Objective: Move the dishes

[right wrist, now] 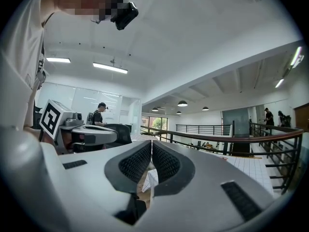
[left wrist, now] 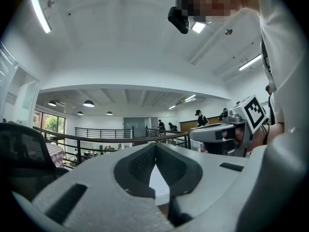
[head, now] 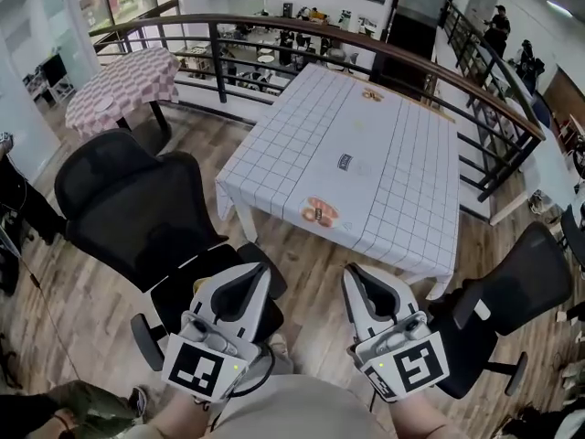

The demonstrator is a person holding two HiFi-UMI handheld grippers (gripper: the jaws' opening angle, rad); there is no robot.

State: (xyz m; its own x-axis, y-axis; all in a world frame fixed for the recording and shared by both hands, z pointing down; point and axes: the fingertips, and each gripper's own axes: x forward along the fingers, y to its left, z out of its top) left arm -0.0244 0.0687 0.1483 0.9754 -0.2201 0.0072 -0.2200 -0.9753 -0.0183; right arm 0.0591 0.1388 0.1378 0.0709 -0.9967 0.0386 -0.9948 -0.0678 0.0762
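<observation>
My left gripper (head: 260,274) and right gripper (head: 353,274) are held side by side, low in the head view, both pointing level at a table with a white grid-patterned cloth (head: 366,163). Both are shut with nothing between the jaws. In the left gripper view the left gripper (left wrist: 155,147) has its pads meeting at the tip, and the right gripper's body shows at the right. In the right gripper view the right gripper (right wrist: 152,143) is likewise closed. The cloth carries a few small printed marks (head: 320,213); I can make out no dishes on it.
A black office chair (head: 128,199) stands just ahead of the left gripper and another (head: 512,291) beside the right one. A curved railing (head: 366,48) runs behind the table. A round table with a checkered cloth (head: 123,85) stands far left. People (head: 498,21) stand at the far right.
</observation>
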